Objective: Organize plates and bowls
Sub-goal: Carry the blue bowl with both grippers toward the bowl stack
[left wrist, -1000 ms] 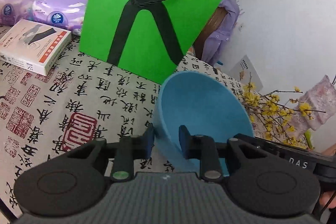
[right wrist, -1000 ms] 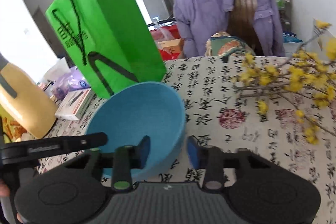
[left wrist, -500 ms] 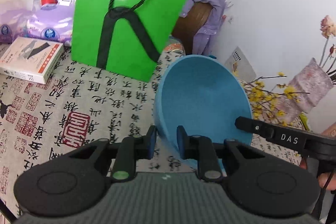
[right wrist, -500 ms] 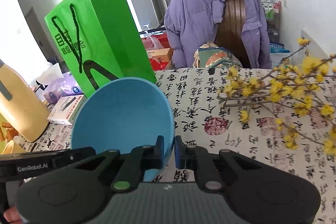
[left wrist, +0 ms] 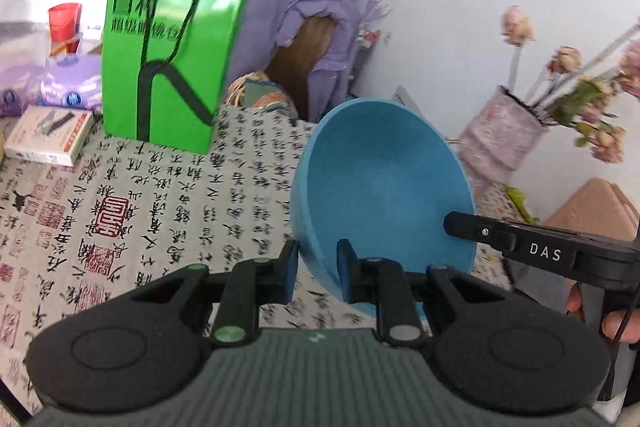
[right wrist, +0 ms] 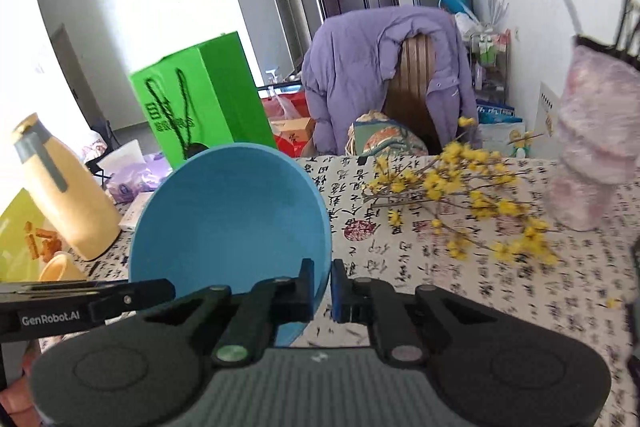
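A blue bowl (left wrist: 384, 183) is held in the air above the table, tilted with its inside facing me. My left gripper (left wrist: 316, 273) has its two fingers on either side of the bowl's left rim, with a small gap showing on the outer side. My right gripper (right wrist: 322, 291) is shut on the bowl's right rim (right wrist: 326, 247). The bowl fills the lower left of the right wrist view (right wrist: 230, 219). The right gripper's body shows at the right of the left wrist view (left wrist: 540, 251).
The table has a calligraphy-print cloth (left wrist: 160, 211). A green paper bag (left wrist: 172, 47) stands at the back. A white box (left wrist: 48, 135) and tissue packs (left wrist: 72, 87) lie at the left. A pink vase (right wrist: 596, 147), yellow blossom branches (right wrist: 472, 203) and a yellow jug (right wrist: 60, 191) stand nearby.
Both grippers have lifted the bowl higher above the table. The right gripper closed on the bowl's rim. The left gripper's fingers have parted a little.
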Available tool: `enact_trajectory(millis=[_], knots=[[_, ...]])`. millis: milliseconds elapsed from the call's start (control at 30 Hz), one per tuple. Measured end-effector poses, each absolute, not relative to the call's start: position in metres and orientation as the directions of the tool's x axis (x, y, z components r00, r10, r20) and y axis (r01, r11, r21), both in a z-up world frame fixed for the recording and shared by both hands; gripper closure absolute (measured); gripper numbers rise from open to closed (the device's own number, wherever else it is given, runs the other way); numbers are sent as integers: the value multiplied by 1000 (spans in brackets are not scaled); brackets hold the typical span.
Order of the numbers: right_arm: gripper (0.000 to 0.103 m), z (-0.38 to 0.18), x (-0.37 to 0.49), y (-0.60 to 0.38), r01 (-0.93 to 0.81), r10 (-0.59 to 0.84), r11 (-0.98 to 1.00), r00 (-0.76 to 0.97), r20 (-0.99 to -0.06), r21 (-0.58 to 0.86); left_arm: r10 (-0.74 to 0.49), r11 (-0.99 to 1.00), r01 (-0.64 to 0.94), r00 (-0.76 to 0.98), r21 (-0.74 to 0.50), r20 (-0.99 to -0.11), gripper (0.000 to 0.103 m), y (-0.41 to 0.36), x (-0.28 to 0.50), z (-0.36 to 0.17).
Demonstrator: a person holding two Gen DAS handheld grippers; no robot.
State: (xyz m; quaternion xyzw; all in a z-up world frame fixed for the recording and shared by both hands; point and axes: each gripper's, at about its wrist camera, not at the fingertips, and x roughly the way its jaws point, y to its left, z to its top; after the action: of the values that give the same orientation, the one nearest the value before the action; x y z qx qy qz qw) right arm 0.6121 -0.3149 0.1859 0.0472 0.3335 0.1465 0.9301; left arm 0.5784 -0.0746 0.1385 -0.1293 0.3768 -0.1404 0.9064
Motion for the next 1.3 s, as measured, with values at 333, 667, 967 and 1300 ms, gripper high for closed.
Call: enact_trajectory(millis=[333,667,967,1300], knots=[[94,225,512,-341,-270,321,947,770,-552,175,-352,932,207,719,-298,-599,81,-103,478,184],[94,230,411,-362,-292,334,942,780,-529,165,-386,919,236,712,-317,-587,81,-117,389,184],[93,209,337,-371,-325,376,926,759,-532,192,-407,911,248,682,-331,-608,81,-119,317,163],[93,178,298,-352,-378,447,894,702,-554,242,-400,910,209,667,-358,-628,81,-90,263,138]])
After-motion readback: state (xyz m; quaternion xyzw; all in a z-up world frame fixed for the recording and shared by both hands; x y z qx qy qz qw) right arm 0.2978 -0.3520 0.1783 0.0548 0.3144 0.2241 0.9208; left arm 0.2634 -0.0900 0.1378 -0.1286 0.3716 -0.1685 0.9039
